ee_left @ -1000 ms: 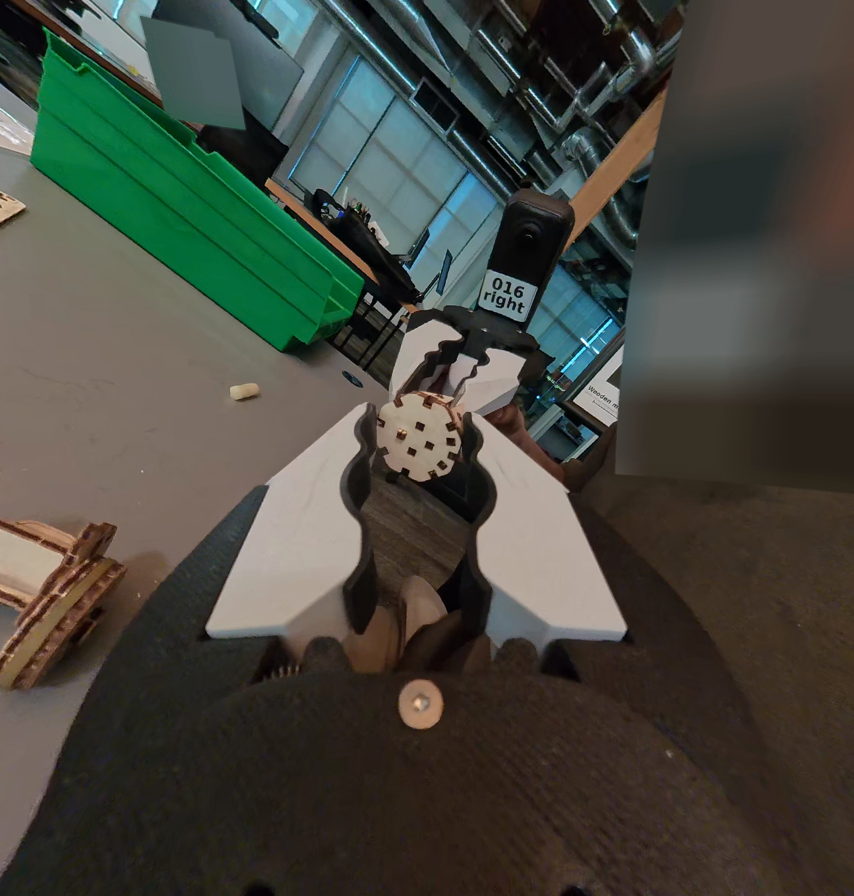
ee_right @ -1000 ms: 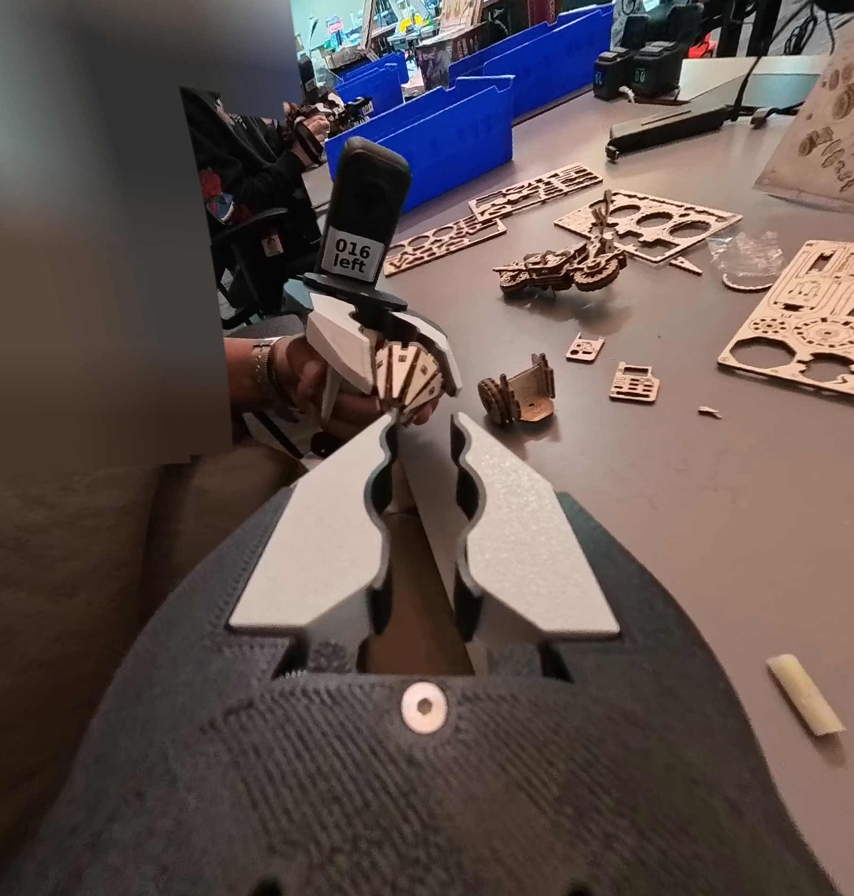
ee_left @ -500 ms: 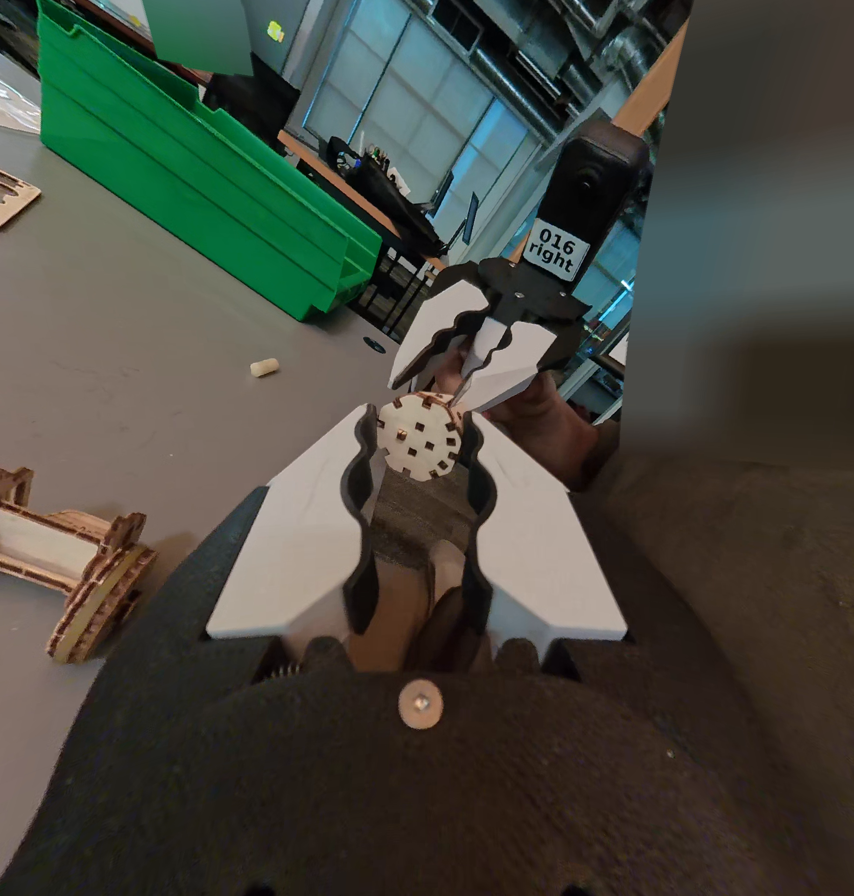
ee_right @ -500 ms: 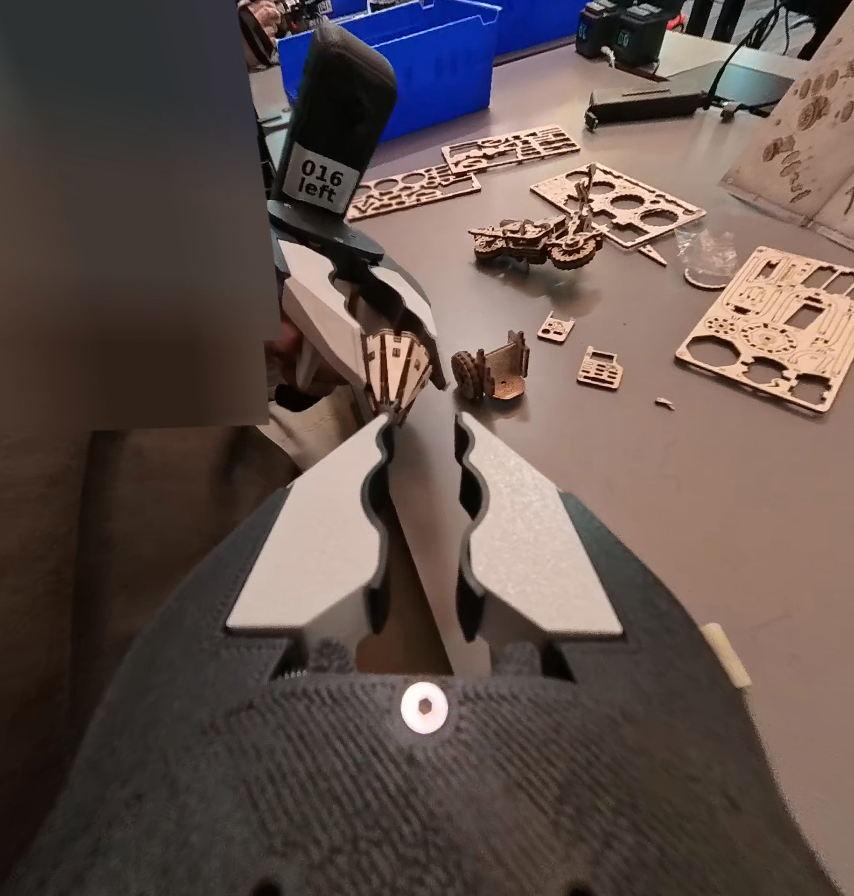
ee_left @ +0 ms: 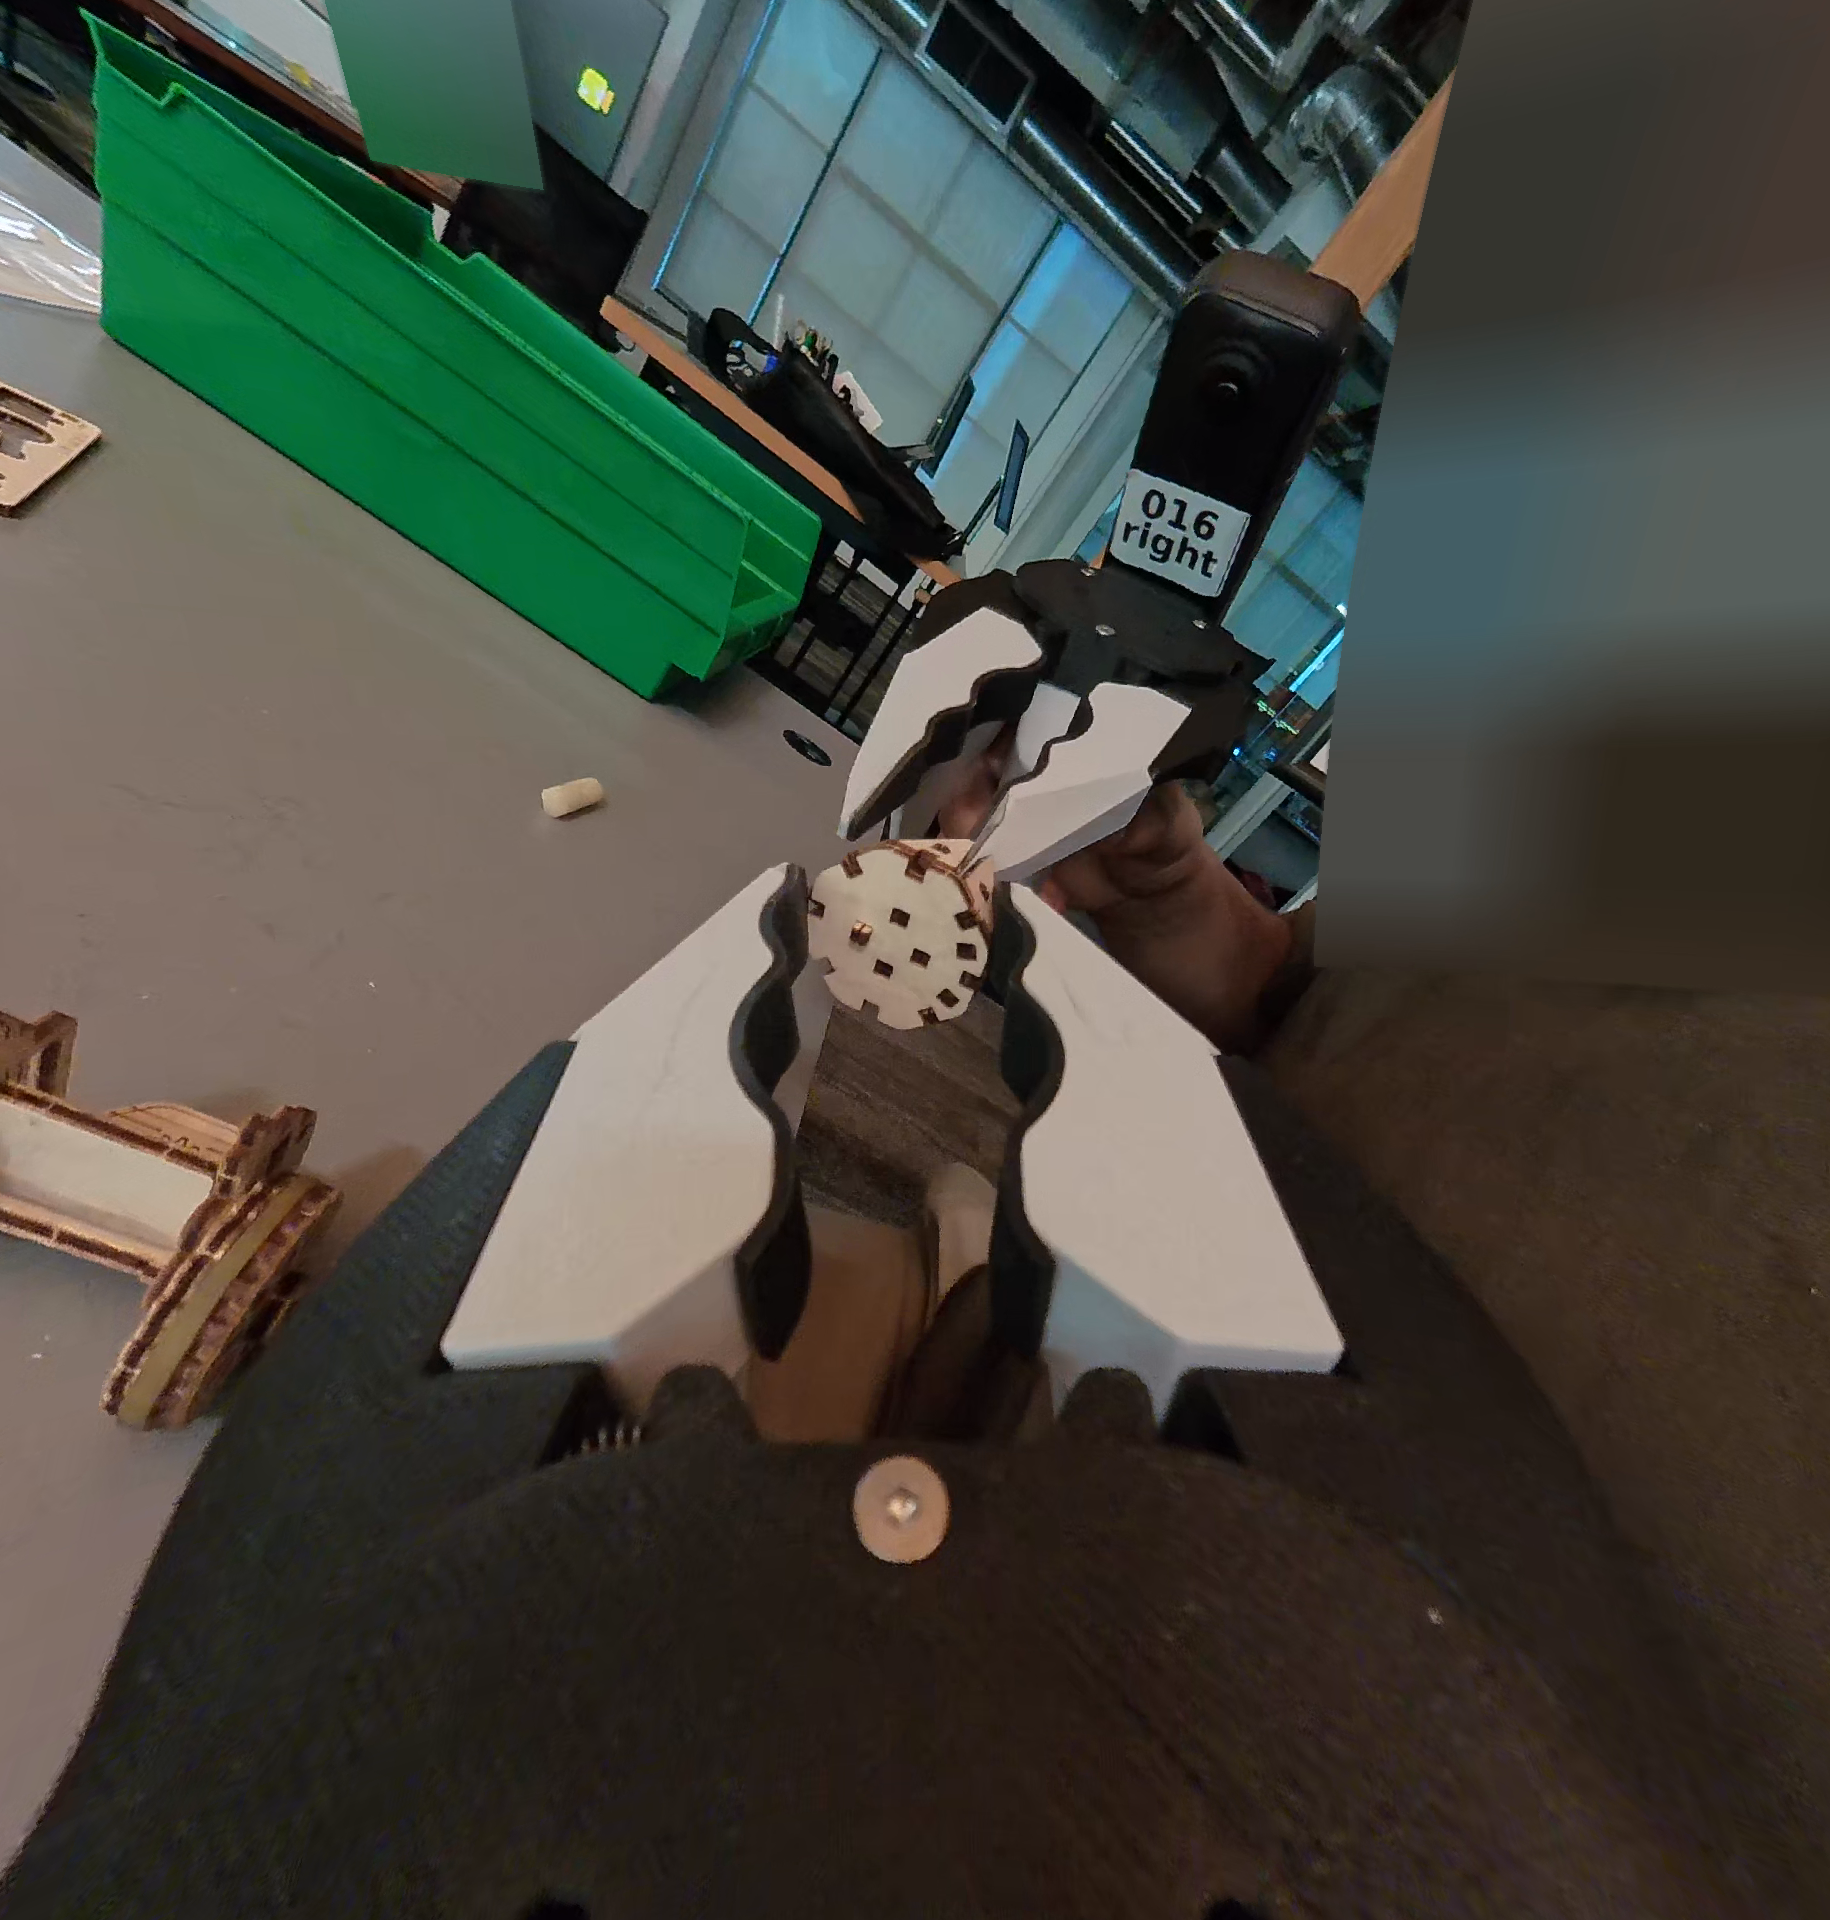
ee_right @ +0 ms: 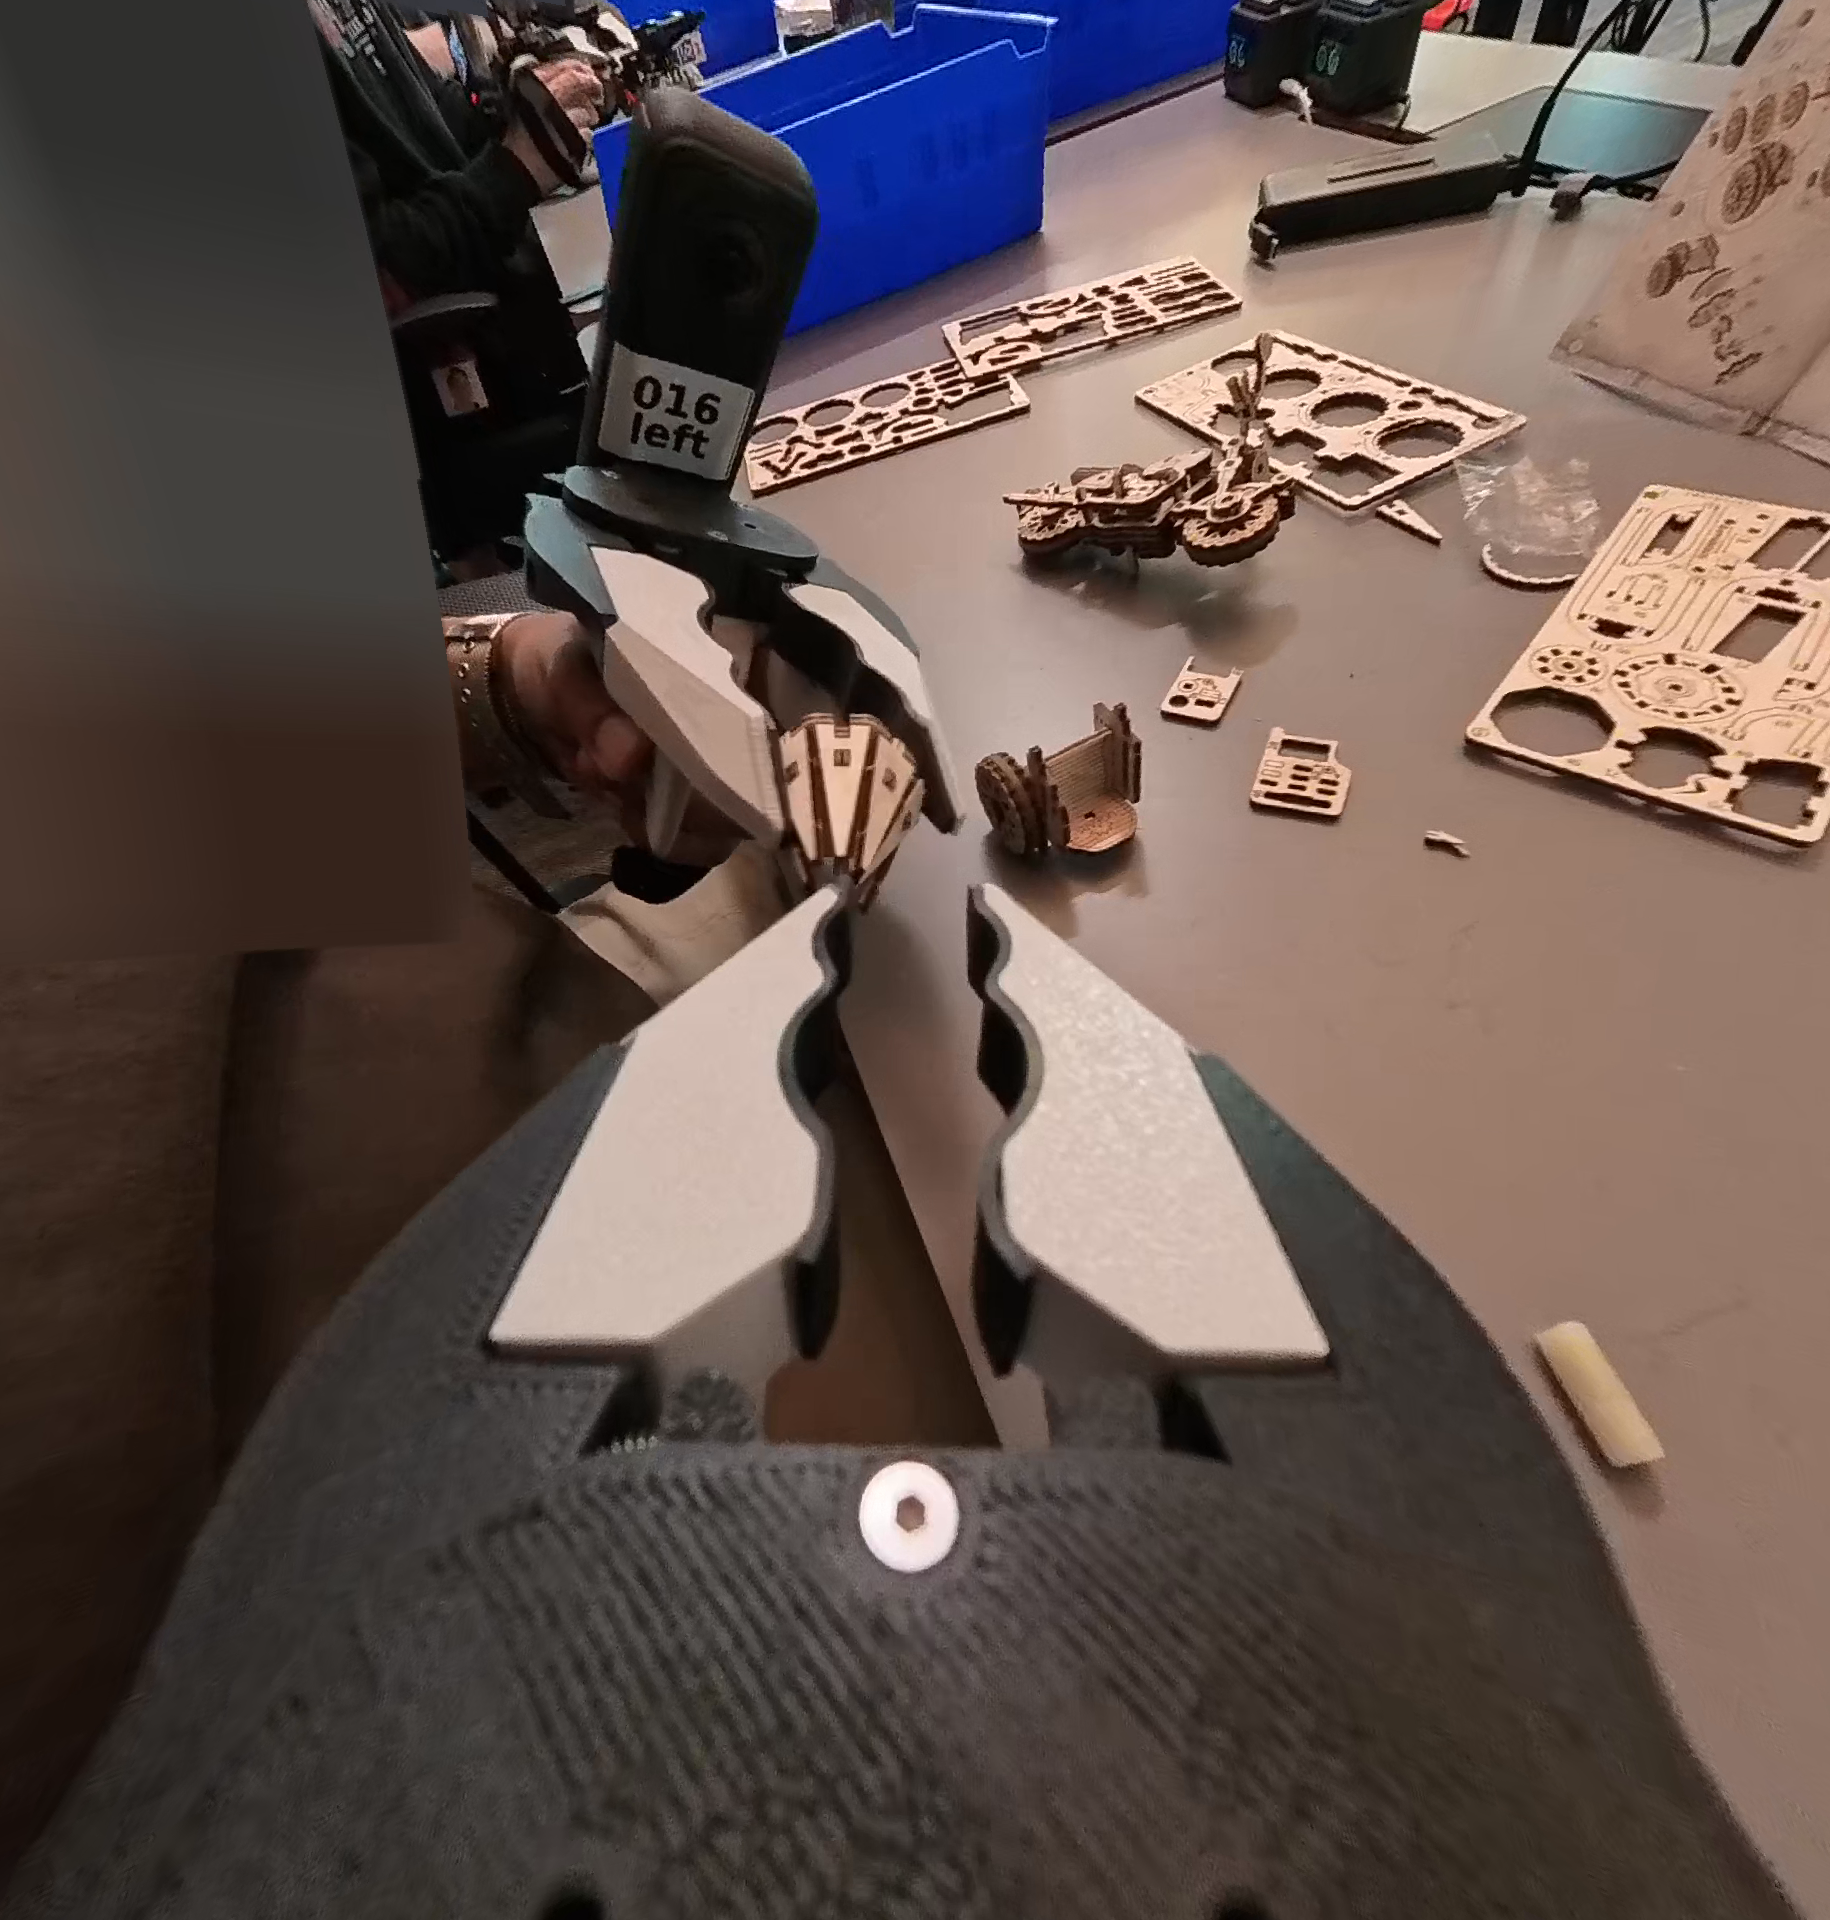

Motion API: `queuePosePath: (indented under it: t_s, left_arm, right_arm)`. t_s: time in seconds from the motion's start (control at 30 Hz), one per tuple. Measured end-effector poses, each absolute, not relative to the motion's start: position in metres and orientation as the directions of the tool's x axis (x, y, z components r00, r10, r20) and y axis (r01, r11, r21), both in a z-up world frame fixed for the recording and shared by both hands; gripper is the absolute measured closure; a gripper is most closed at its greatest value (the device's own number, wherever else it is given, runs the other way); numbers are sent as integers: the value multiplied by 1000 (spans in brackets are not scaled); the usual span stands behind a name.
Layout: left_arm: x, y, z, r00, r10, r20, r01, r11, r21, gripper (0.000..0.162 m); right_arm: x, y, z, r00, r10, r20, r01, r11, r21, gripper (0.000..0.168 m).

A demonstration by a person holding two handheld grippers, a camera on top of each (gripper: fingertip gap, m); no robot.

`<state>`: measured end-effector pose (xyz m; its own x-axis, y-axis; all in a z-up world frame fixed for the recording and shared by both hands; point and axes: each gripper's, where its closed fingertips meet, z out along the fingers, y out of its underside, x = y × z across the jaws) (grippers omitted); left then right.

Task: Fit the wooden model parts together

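A grey counter (ee_left: 267, 727) carries a long green bin (ee_left: 423, 343) along its far edge, tall paned windows (ee_left: 890, 229) glow pale blue beneath exposed ceiling ducts (ee_left: 1150, 125), and blue bins (ee_right: 890, 135) stand on the opposite side.

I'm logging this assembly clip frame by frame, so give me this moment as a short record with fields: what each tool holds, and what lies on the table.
left tool: shut on the wooden drum part, a round slotted piece held at its tips
right tool: open, holds nothing, its tips close to the drum part
table: grey; small wheeled subassembly, finished-looking wooden motorcycle, several punched wooden sheets, two small loose flat pieces
bins: green bin, blue bin
fit: parts not yet joined
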<state>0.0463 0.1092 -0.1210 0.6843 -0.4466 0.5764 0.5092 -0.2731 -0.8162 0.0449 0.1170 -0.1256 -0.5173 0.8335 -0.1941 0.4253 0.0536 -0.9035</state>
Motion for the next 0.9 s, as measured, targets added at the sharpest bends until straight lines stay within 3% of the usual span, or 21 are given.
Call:
queuePosePath:
  t_s: [0.43, 0.9]
  left_arm:
    - [53, 106, -122, 658, -476, 583, 493, -313, -812, 129]
    - [52, 105, -124, 685, -471, 556, 464, -306, -831, 129]
  right_arm:
    - [51, 113, -124, -577, 814, -67, 361, 180, -915, 145]
    - [50, 113, -125, -553, 820, -149, 413, 114, -903, 151]
